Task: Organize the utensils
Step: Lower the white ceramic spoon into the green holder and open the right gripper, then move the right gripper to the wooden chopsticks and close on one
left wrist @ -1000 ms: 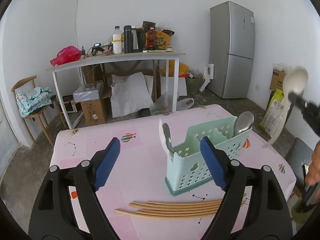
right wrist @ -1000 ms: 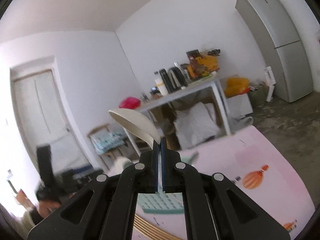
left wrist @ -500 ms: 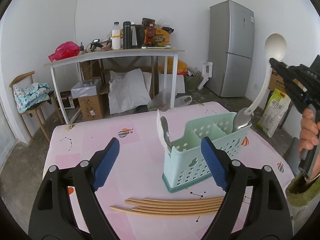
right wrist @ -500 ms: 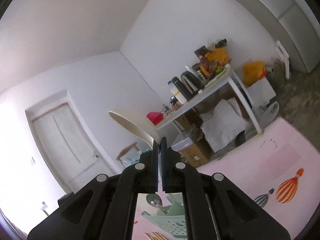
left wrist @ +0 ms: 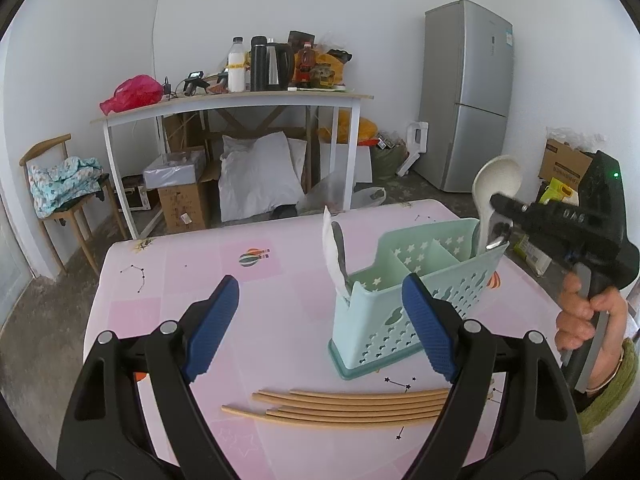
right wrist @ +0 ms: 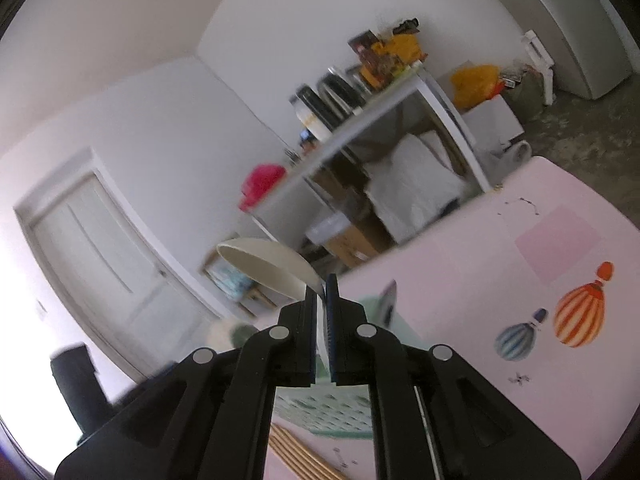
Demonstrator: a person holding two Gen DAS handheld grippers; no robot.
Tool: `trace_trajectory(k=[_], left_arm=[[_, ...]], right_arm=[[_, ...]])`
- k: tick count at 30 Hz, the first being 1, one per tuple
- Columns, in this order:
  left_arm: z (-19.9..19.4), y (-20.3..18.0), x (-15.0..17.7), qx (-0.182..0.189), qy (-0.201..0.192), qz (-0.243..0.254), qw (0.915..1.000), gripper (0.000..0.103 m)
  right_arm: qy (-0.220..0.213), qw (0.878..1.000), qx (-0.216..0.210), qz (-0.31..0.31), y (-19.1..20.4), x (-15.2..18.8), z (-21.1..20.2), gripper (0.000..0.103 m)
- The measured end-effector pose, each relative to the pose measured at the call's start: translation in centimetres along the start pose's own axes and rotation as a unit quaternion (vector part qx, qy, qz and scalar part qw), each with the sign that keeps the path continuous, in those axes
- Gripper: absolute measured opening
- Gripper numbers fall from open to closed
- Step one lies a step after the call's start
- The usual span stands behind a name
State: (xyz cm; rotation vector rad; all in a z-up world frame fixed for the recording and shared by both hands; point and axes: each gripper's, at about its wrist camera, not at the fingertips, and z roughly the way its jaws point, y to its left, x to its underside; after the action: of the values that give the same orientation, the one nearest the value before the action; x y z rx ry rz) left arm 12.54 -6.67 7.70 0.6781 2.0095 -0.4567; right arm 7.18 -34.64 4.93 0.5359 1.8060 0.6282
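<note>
Chopsticks lie in a loose bundle on the pink table, at six o'clock from the mint caddy. Left gripper hangs above them, jaws wide and empty. At the caddy's three o'clock end, the right gripper is opening its jaws, a white ladle between them, bowl up, handle down inside that end compartment.

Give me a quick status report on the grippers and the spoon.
Left gripper open, empty, over the table. Right gripper fingers just starting to open, white spoon between them, handle down in the green caddy end compartment. Chopsticks on table, nothing blocking.
</note>
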Motion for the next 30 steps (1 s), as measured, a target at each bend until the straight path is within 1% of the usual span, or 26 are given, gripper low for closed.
trace_trajectory(k=[1, 3, 4, 5, 7, 12, 18, 20, 22, 24, 26, 27, 28, 29, 30], left_arm=[[0.0, 0.0, 0.0, 0.0, 0.0, 0.0, 1.0, 0.079], [0.0, 0.0, 0.0, -0.001, 0.0, 0.0, 1.0, 0.079], [0.0, 0.0, 0.0, -0.001, 0.001, -0.001, 1.0, 0.079], [0.0, 0.0, 0.0, 0.0, 0.001, -0.001, 1.0, 0.079], [0.1, 0.1, 0.2, 0.0, 0.002, -0.002, 1.0, 0.079], [0.1, 0.4, 0.7, -0.003, 0.004, -0.004, 1.0, 0.079], [-0.1, 1.0, 1.4, -0.011, 0.011, -0.011, 0.9998, 0.079], [-0.2, 1.3, 1.8, -0.015, 0.016, -0.015, 0.9996, 0.079], [-0.2, 1.4, 2.3, -0.018, 0.023, -0.018, 0.9994, 0.079], [-0.3, 1.6, 2.9, -0.021, 0.032, -0.022, 0.9991, 0.079], [-0.4, 1.7, 3.9, -0.02, 0.044, -0.026, 0.9985, 0.08], [-0.4, 1.7, 4.3, -0.02, 0.05, -0.028, 0.9982, 0.08], [-0.4, 1.8, 4.9, -0.018, 0.058, -0.031, 0.9977, 0.079], [-0.4, 1.8, 5.4, -0.013, 0.066, -0.035, 0.9971, 0.079], [-0.3, 1.9, 5.8, -0.008, 0.073, -0.041, 0.9964, 0.079]], right_arm=[[0.006, 1.0, 0.009, -0.008, 0.1, 0.0, 0.1, 0.007], [0.011, 0.999, 0.026, -0.025, 0.6, 0.1, 0.1, 0.017], [0.013, 0.999, 0.029, -0.035, 1.0, 0.2, -0.1, 0.025], [0.012, 0.999, 0.031, -0.042, 1.2, 0.1, -0.2, 0.034], [0.006, 0.997, 0.046, -0.063, 1.9, 0.1, -0.8, 0.046], [-0.012, 0.993, 0.067, -0.092, 3.1, -0.1, -2.5, 0.049], [-0.043, 0.993, 0.073, -0.081, 2.9, 0.1, -5.7, 0.05], [-0.047, 0.993, 0.071, -0.078, 2.9, 0.4, -6.6, 0.05], [-0.041, 0.994, 0.068, -0.078, 2.8, 1.2, -7.4, 0.05], [-0.022, 0.995, 0.062, -0.079, 2.6, 2.0, -7.3, 0.05], [0.012, 0.995, 0.057, -0.08, 2.3, 3.1, -6.8, 0.05], [0.045, 0.994, 0.056, -0.078, 1.8, 4.0, -6.0, 0.05], [0.068, 0.993, 0.054, -0.075, 1.5, 4.6, -5.4, 0.05], [0.112, 0.99, 0.053, -0.068, 0.9, 5.5, -4.1, 0.05], [0.138, 0.987, 0.055, -0.064, 0.5, 6.2, -3.4, 0.05]])
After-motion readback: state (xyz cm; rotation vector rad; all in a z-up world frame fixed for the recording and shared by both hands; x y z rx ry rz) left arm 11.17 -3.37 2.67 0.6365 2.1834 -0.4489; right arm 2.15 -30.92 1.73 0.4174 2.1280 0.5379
